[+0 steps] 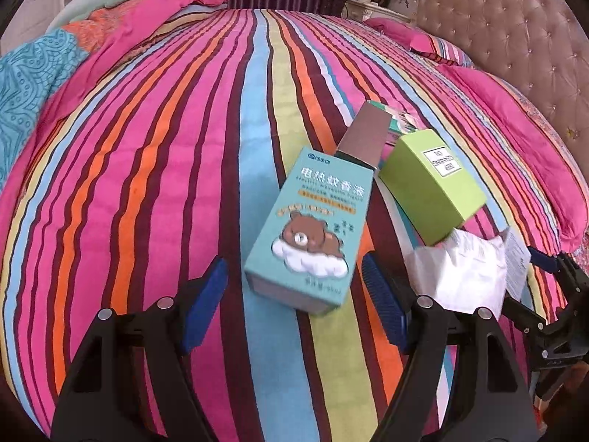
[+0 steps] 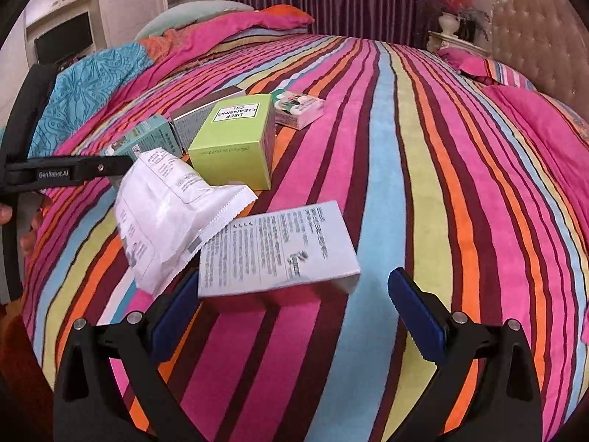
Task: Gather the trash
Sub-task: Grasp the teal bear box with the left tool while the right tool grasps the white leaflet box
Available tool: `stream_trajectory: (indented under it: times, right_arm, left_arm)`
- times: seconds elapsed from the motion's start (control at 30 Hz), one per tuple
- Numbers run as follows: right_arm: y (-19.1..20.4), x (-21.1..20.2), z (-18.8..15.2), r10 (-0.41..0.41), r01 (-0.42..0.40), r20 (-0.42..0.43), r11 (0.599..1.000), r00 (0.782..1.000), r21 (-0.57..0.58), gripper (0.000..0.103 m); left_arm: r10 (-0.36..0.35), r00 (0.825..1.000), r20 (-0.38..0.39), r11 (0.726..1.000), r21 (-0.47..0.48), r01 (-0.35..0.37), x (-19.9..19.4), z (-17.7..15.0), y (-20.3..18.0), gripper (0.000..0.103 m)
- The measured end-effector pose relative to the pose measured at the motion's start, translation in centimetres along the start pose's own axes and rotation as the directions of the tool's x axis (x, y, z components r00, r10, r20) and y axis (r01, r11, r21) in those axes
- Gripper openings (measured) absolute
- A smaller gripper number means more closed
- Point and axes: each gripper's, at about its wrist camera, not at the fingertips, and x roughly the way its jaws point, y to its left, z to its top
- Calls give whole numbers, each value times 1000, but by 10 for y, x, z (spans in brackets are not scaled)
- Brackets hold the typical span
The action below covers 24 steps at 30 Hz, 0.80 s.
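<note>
Cardboard boxes (image 1: 305, 232) and crinkled white pouch (image 2: 165, 210) on plush striped bedspread (image 2: 405, 184); both grippers (image 1: 294, 294) (image 2: 291, 316) agape, empty.

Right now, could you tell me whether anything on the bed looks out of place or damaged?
Yes: empty packaging litters the striped bedspread. A teal box lies with its end flap open, a white pouch is crumpled and torn open, and a green box and a white box lie askew.

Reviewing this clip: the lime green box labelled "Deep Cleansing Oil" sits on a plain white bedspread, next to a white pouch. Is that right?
Not quite. The bedspread is brightly striped, not plain white. The right wrist view shows the lime green box on it, next to the white pouch.
</note>
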Motion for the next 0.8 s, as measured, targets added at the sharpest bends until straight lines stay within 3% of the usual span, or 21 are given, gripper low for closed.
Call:
stream_trajectory:
  times: [0.13,0.23,0.27,0.3,0.33,0.37,0.5,0.8]
  right_arm:
    - [1,6,6,-6,7,-5,1000,1000,19,95]
    - [-5,10,8,0,3,-26,995,1000,95,94]
    - [-7,11,8,7,-3,-30,993,1000,117,94]
    - [-9,11,7,10,-5,-30,991,999,135,90]
    - [-9,10,6,9,-5,-30,990,1000,140,81]
    - [-8,10,5,0,4,-32,990,999,139,79]
    - [-5,3,-1,-30,36,-42,990,999,138,78]
    - [-17,-33,-20,-57,57,-11,956,998,286,79]
  left_arm:
    - [6,1000,-10,1000,9,-6,10,8,-2,73]
    - [21,1000,-11,1000,8,-21,15,10,-4,73]
    - [26,1000,-16,1000,6,-25,16,10,-5,69]
    - [27,999,-25,1000,7,-27,18,10,-5,58]
    - [26,999,-33,1000,7,-26,19,10,-6,58]
    - [25,999,-32,1000,5,-25,18,9,-6,58]
    - [40,999,-22,999,11,-40,12,3,-5,56]
    - [23,1000,9,999,-40,-23,-25,-30,4,56]
